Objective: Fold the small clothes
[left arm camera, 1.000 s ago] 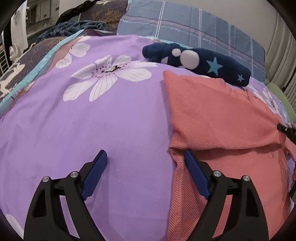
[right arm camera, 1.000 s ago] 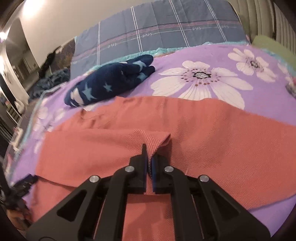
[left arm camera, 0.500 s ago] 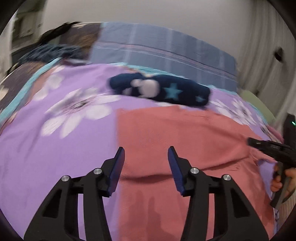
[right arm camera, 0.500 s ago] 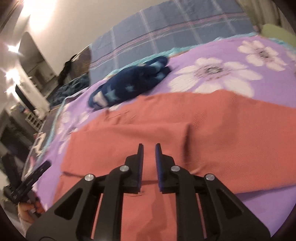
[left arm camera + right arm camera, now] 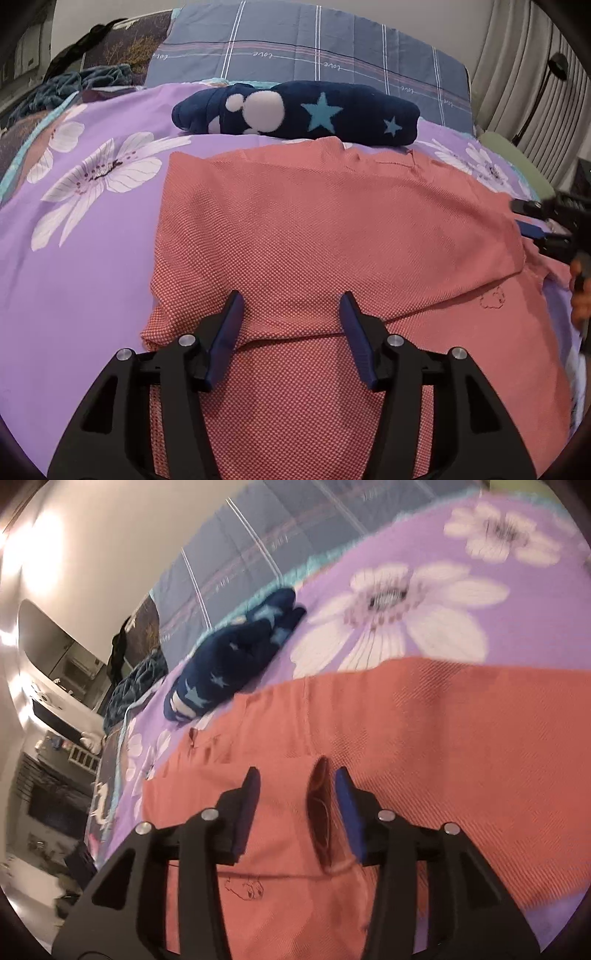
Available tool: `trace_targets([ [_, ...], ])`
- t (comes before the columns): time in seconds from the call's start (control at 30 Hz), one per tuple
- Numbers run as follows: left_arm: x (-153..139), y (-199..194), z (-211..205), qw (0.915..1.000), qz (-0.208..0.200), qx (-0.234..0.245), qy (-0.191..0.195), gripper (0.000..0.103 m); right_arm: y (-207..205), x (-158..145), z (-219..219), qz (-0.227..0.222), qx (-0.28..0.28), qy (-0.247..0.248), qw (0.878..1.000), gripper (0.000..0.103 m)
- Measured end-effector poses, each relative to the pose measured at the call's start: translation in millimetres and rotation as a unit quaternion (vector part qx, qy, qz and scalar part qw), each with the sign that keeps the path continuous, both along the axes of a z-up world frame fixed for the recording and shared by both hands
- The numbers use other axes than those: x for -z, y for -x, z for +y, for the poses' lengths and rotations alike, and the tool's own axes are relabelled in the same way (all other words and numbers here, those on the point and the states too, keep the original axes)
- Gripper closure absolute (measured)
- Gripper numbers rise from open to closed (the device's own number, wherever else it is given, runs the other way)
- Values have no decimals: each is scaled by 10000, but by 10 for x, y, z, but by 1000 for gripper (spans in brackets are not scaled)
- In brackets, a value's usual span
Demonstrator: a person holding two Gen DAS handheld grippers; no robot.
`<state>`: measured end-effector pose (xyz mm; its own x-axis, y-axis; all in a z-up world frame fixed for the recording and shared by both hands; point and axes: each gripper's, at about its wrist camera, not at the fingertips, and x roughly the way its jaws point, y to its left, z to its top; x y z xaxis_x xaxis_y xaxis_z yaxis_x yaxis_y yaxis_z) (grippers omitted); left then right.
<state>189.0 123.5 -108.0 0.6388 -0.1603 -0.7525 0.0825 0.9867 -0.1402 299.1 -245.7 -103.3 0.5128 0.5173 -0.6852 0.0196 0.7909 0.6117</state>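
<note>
Risk: the folded flap on the coral shirt sits loose, so a gripper closing low could pinch both layers or drag the fold crooked, and a push toward the head of the bed could shove it into the navy star-print bundle touching its far edge. Left gripper hovers low over the shirt's near fold line, fingers wide apart, holding nothing. Right gripper, tilted, is likewise spread and empty over the shirt's other side.
</note>
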Motion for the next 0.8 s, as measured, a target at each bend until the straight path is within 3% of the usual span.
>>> trace_targets([
  [0.1, -7, 7, 25, 10000, -3, 12, -40, 46, -235, 133, 68, 276, -165, -446, 9985, 62],
  [0.13, -6, 15, 35, 10000, -6, 12, -33, 46, -261, 105, 79, 224, -200, -548, 9980, 91],
  [0.17, -6, 16, 38, 10000, -12, 12, -27, 46, -263, 40, 82, 55, -187, -637, 9978, 95],
  [0.2, -6, 20, 34, 10000, -17, 12, -26, 46, -203, -116, 61, -451, -93, -688, 9966, 95],
  [0.27, -5, 25, 29, 10000, -38, 33, -49, 46, -100, -302, 87, -935, -136, -444, 9945, 94],
  [0.3, -3, 26, 26, 10000, -37, 32, -58, 46, -75, -328, 115, -935, -82, -176, 9954, 92],
  [0.33, 0, 29, 19, 10000, -36, 29, -71, 45, -37, -314, 152, -756, 188, 538, 9955, 77],
  [0.37, 1, 31, 9, 9999, -38, 31, -95, 45, -23, -283, 161, -634, 317, 891, 9935, 59],
  [0.4, 2, 33, 1, 9999, -41, 34, -120, 45, -1, -231, 161, -487, 434, 1272, 9897, 59],
  [0.43, 2, 34, -6, 9999, -43, 33, -145, 45, 34, -184, 133, -433, 476, 1368, 9885, 65],
  [0.53, 1, 34, -16, 9998, -46, 36, -192, 45, 200, -192, 93, -637, 323, 886, 9935, 71],
  [0.67, 0, 39, -20, 9997, -49, 36, -227, 44, 434, -258, 346, -1039, -591, 756, 9899, 73],
  [0.73, 0, 40, -19, 9997, -54, 35, -225, 44, 423, -129, 516, -710, -864, 1142, 9871, 74],
  [0.8, 1, 40, -21, 9997, -52, 37, -224, 44, 403, 111, 591, -371, -787, 1897, 9780, 89],
])
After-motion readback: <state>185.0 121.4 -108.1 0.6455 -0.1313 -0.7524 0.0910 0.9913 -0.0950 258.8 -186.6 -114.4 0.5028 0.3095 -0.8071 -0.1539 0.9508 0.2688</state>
